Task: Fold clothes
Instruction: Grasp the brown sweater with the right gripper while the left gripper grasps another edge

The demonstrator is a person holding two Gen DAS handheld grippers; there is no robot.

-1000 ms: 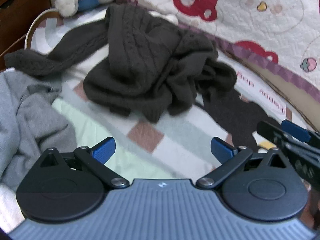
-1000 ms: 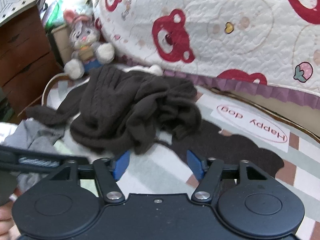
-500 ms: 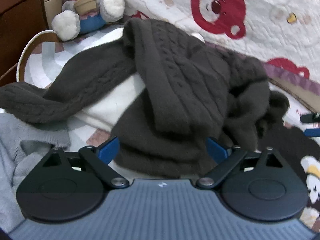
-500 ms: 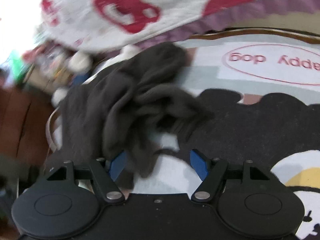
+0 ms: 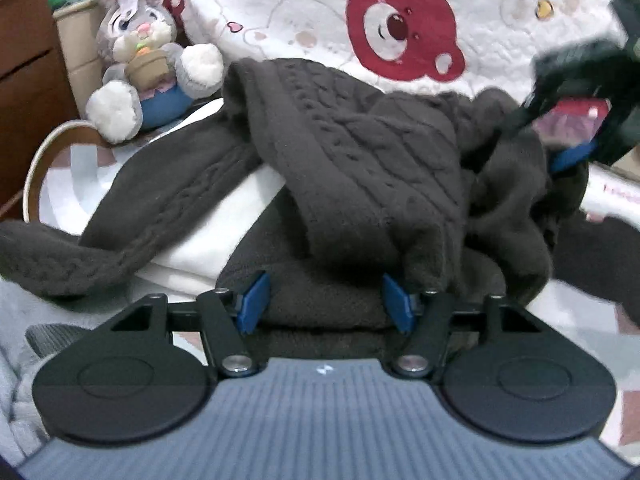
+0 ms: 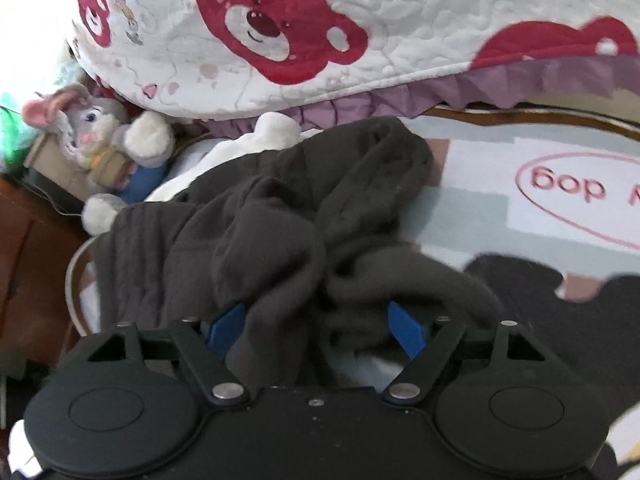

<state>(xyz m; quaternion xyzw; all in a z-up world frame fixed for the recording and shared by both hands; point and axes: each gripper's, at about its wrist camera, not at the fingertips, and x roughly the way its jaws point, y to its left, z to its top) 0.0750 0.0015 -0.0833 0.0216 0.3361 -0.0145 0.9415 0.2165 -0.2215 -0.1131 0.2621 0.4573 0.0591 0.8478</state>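
Dark brown sweater (image 5: 360, 168) heaped on patterned mat (image 6: 480, 216), rabbit toy (image 5: 144, 64) at 11 o'clock; left gripper (image 5: 322, 300) and right gripper (image 6: 316, 326) both with jaws spread around folds, not clenched, evidently placed to grasp edges for spreading flat.

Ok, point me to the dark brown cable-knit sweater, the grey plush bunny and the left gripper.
Dark brown cable-knit sweater (image 5: 360, 160): left wrist view, on its cabled upper fold.
Grey plush bunny (image 5: 136, 36): left wrist view, on its face.
Left gripper (image 5: 324, 300): left wrist view, midway between its blue fingertips.
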